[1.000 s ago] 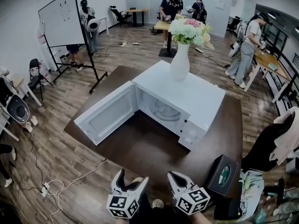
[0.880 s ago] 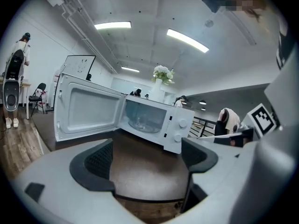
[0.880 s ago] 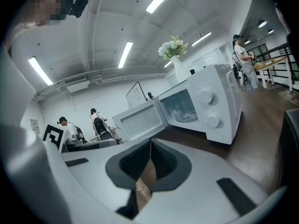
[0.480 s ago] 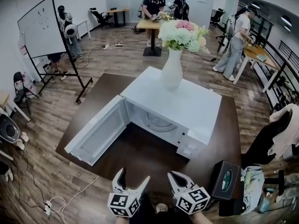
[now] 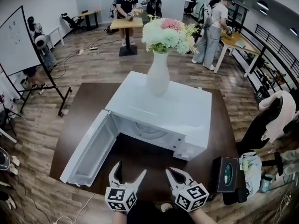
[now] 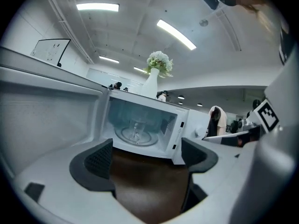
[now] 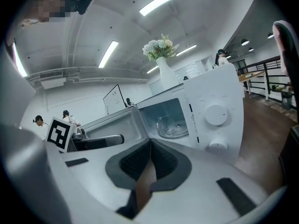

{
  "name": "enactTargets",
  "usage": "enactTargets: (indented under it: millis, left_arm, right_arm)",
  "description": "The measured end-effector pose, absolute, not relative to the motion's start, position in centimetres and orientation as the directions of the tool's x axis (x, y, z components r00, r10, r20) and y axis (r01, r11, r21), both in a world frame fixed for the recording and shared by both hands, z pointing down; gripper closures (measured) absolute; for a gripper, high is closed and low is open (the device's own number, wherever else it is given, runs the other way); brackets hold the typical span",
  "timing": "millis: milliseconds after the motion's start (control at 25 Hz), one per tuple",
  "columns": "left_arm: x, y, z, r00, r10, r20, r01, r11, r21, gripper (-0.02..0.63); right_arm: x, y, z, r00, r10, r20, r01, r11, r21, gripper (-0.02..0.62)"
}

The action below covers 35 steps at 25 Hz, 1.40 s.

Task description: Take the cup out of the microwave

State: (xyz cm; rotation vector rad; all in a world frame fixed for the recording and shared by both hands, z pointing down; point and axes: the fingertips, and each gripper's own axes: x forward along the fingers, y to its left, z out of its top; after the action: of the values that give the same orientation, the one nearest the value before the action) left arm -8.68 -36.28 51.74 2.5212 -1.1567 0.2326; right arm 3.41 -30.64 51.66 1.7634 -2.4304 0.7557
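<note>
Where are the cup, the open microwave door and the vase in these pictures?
cup (image 6: 136,128): left gripper view, on the middle of its clear glass body.
microwave door (image 5: 88,152): head view, on the inner panel of the open door.
vase (image 5: 158,77): head view, on its white belly.

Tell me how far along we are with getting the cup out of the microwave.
Done: the microwave door stands wide open. In hand: nothing yet. The left gripper is open and empty, the right gripper is shut on nothing, and both are short of the opening. Left: reach in, grip the clear cup standing on the turntable, and bring it out.
</note>
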Motion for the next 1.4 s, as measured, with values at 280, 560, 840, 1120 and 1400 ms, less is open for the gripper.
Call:
enactTargets:
  millis: [280,560,840,1120,1400]
  left_arm:
    - [-7.4,-41.0,52.0,0.739,-0.612,0.282,-0.672,-0.701,0.24,0.169]
    - [-4.9,-45.7,53.1,0.792,-0.543,0.279,-0.604,-0.763,0.228,0.169]
    - [-1.7,-49.8,53.9,0.817,-0.513,0.262,-0.564,-0.804,0.186,0.169]
    - [0.6,-53.4,55.2,0.803,-0.54,0.253,-0.582,-0.801,0.138,0.169]
    - [2.9,-55.9,56.5,0.764,-0.588,0.267,-0.622,-0.78,0.063,0.169]
  right_arm:
    - [2.9,-33.4,52.5,-0.261,-0.904,0.339,-0.914,0.118,-0.389,0.6]
    - [2.9,-35.0,53.1,-0.167,-0.916,0.365,-0.924,0.016,-0.381,0.6]
    - [3.1,-34.7,53.8,-0.064,-0.919,0.389,-0.918,-0.099,-0.384,0.6]
    - [2.6,-33.7,55.1,0.004,-0.905,0.426,-0.908,-0.182,-0.379,0.6]
    - [2.7,-33.1,56.3,0.027,-0.887,0.461,-0.895,-0.227,-0.384,0.6]
